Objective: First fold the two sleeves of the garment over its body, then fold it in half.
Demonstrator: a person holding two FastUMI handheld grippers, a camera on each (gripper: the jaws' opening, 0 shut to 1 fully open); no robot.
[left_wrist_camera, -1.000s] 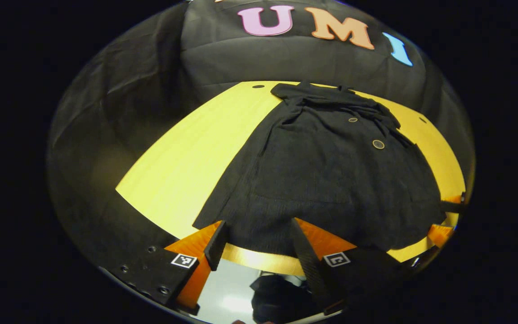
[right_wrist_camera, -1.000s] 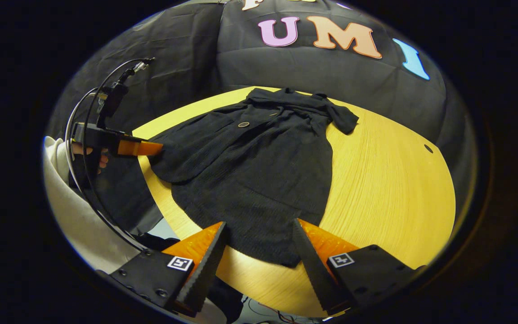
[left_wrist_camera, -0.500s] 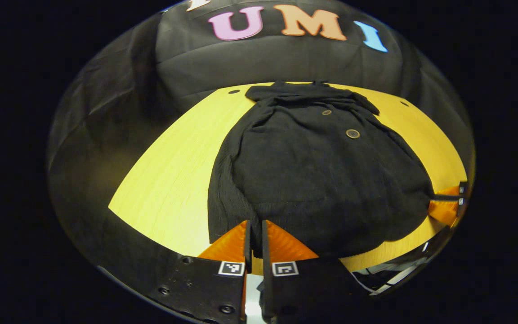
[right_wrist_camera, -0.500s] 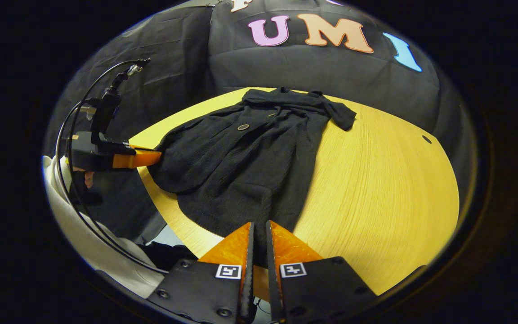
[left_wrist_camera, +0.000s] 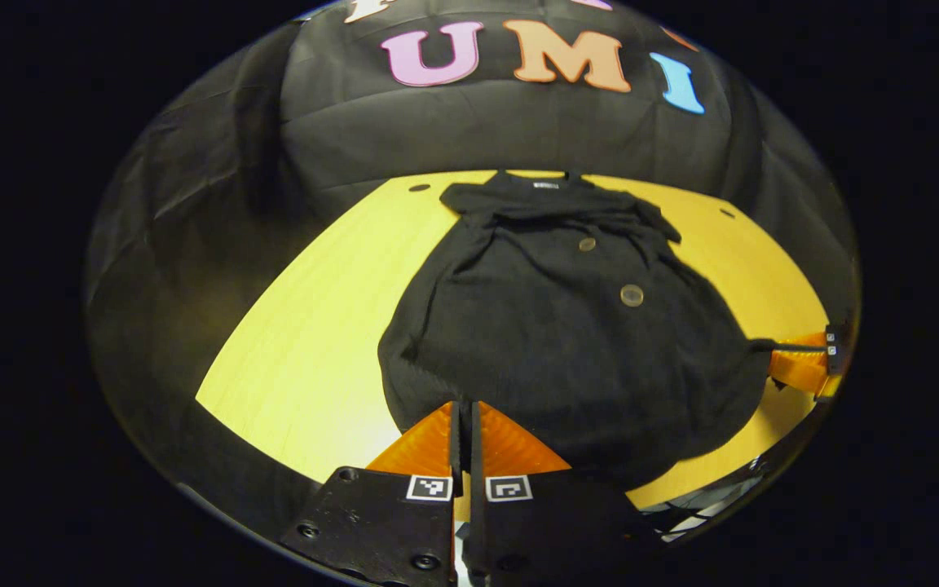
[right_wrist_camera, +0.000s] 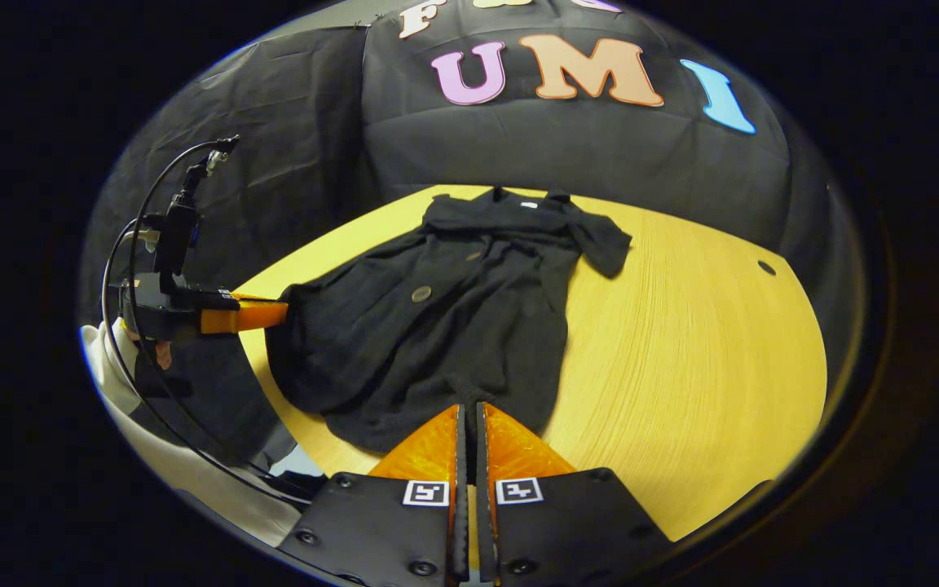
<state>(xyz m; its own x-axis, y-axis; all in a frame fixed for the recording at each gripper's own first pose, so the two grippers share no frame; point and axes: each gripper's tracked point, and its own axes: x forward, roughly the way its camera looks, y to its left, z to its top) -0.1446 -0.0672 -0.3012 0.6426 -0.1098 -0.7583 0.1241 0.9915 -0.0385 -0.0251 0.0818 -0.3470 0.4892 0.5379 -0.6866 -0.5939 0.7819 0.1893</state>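
garment (left_wrist_camera: 567, 342) fills frame centre – hem clamped at bottom by left gripper (left_wrist_camera: 462, 424); right gripper (right_wrist_camera: 470, 424) likewise pinches hem, both level.

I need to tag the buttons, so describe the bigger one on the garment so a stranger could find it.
On the yellow round table lies a black garment. Down its front, below the collar, sit two round buttons; the larger button is the one nearer the hem, paler than the cloth.

No readable text, markers unreadable
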